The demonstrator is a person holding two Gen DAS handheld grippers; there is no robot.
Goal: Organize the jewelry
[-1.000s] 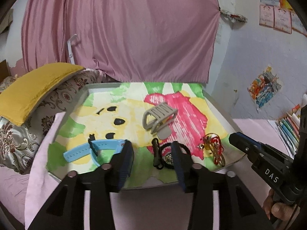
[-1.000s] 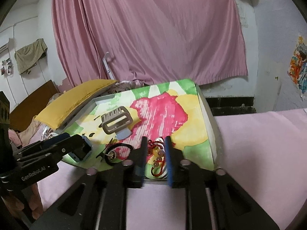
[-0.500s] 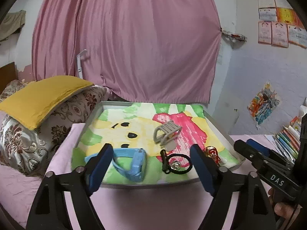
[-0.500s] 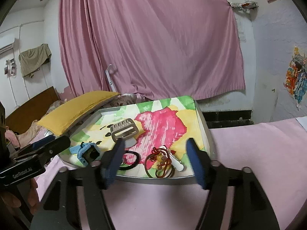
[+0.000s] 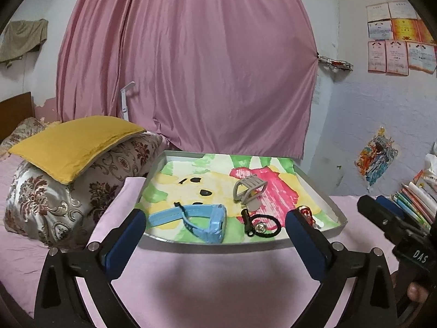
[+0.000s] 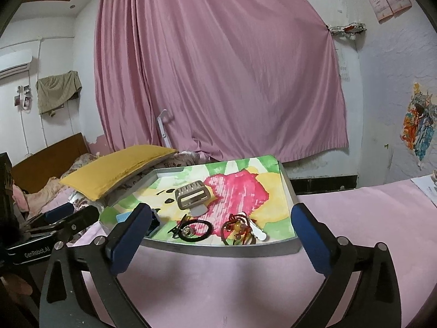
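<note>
A grey tray (image 5: 316, 187) lined with a painted sheet rests on the pink bed; it also shows in the right wrist view (image 6: 286, 180). In it lie a blue watch (image 5: 203, 220), a grey hair claw (image 5: 250, 188), a black hair tie with a charm (image 5: 262, 228) and a red beaded bracelet (image 6: 239, 227). My left gripper (image 5: 214, 228) is open and empty, held back before the tray's near edge. My right gripper (image 6: 218, 220) is open and empty, also short of the tray. The watch is mostly hidden behind the left finger in the right wrist view.
A yellow cushion (image 5: 73, 142) lies on a patterned pillow (image 5: 54, 202) left of the tray. A pink curtain (image 5: 185, 63) hangs behind. Books and coloured pencils (image 5: 415, 196) are at the right. Pink bedding (image 6: 218, 281) lies in front of the tray.
Both grippers opened wide and drew back from the tray. The watch and the bracelet now lie free in the tray.
</note>
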